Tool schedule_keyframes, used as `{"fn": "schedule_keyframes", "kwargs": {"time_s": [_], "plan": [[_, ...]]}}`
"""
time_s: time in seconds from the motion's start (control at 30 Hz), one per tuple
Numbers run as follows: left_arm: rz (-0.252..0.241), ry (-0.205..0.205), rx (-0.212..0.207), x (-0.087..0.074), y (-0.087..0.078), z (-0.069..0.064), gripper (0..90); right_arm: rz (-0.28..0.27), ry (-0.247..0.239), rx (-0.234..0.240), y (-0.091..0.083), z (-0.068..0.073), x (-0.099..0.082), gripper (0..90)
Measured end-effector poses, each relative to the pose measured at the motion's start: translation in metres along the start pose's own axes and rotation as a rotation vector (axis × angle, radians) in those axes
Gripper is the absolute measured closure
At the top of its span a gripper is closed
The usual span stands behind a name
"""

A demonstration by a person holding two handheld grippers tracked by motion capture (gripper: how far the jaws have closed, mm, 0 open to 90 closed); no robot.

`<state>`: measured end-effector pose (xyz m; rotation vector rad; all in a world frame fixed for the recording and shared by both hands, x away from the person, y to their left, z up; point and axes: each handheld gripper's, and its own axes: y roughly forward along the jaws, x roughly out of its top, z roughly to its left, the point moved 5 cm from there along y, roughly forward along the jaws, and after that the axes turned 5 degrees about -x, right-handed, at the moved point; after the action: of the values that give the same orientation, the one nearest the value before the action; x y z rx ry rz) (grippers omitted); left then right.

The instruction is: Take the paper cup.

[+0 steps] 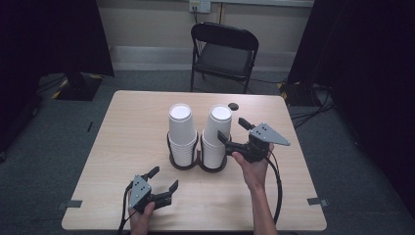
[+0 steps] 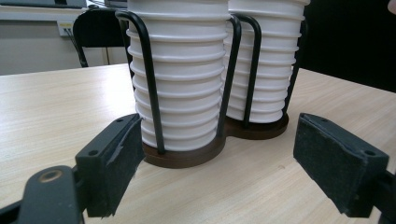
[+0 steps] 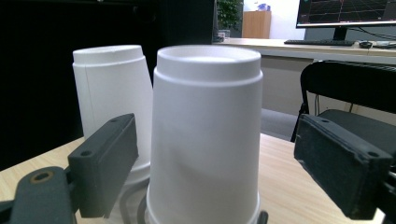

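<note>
On the light wooden table [image 1: 122, 142] stands a dark double cup holder with black wire uprights [image 1: 198, 164], and each of its two round bases carries a stack of upside-down white foam cups: the left stack [image 1: 181, 134] and the right stack [image 1: 216, 137], the two just beside each other near the middle of the tabletop. The right gripper [image 1: 234, 131], a black two-jaw tool with a grey three-cornered plate on top, is held level by the person's right hand [image 1: 254, 169] at the right side of the right stack, up near its top cups. Its jaws stand wide apart; in the right gripper view the top white cup of the right stack [image 3: 205, 135] sits between the two black pads [image 3: 109, 163] with a clear gap on either side, so nothing is pressed or held, and the top of the left stack [image 3: 112, 88] shows behind it. The left gripper [image 1: 164, 178] rests low at the near left part of the table in the person's left hand [image 1: 142, 220], well apart from the holder, and its jaws are also spread wide with nothing between them. In the left gripper view it points at the foot of the holder [image 2: 187, 156], the ribbed rims of the left stack [image 2: 180, 79] rising ahead. A black folding chair [image 1: 222, 54] stands beyond the far edge of the table.
</note>
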<state>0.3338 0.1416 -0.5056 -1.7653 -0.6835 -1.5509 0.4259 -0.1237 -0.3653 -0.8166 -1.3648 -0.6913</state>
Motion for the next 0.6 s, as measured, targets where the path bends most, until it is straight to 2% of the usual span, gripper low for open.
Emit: {"fn": "schedule_keyframes", "kwargs": {"time_s": [0.2, 0.23, 0.37, 0.47, 0.6], "plan": [[0.000, 0.002, 0.000, 0.000, 0.000, 0.000, 15.7, 0.007, 0.005, 0.018, 0.010, 0.002, 0.007, 13.0], [0.001, 0.004, -0.001, 0.000, 0.000, 0.000, 15.8, 0.023, 0.021, 0.045, 0.015, 0.003, 0.009, 13.0], [0.004, 0.005, 0.003, 0.000, 0.001, -0.001, 15.8, 0.025, 0.034, 0.049, 0.023, 0.003, 0.010, 12.9], [0.004, 0.003, 0.002, 0.000, 0.000, -0.001, 15.8, 0.044, 0.025, 0.020, 0.031, 0.002, 0.008, 12.9], [0.004, 0.004, 0.004, 0.000, 0.000, -0.001, 15.8, 0.064, 0.046, 0.036, 0.039, 0.004, 0.004, 13.1]]}}
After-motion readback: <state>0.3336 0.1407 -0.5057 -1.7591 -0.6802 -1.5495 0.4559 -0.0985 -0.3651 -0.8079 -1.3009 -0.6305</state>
